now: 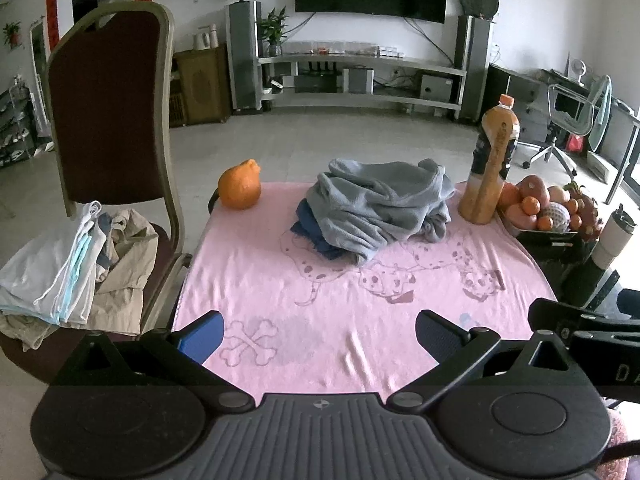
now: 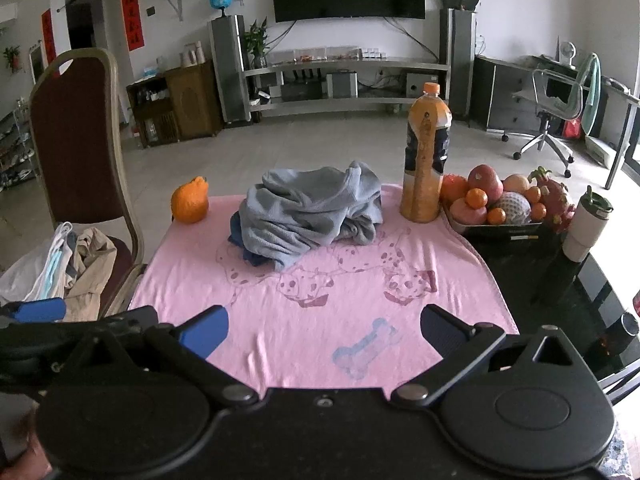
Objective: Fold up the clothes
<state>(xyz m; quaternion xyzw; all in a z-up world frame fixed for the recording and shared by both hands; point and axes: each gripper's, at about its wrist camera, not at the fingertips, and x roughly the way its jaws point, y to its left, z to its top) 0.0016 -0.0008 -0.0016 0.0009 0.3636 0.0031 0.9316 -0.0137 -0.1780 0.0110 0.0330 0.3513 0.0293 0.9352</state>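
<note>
A dark blue folded garment (image 2: 240, 242) lies mostly hidden under the crumpled grey-blue knit top (image 2: 308, 208), heaped at the far middle of the pink printed cloth (image 2: 304, 320). The dark red padded chair (image 1: 108, 112) at left holds white and beige clothes (image 1: 72, 268), partly cut off. A tall orange juice bottle (image 2: 425, 156) partly screens the black fruit tray (image 2: 504, 232). Left gripper (image 1: 320, 332) and right gripper (image 2: 324, 330) hover near, fingers spread, holding nothing.

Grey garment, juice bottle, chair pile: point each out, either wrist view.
grey garment (image 2: 308, 212), right wrist view, on the crumpled middle of the heap.
juice bottle (image 2: 425, 160), right wrist view, on the body below the neck.
clothes on chair (image 1: 72, 276), left wrist view, on the white folded top layers.
</note>
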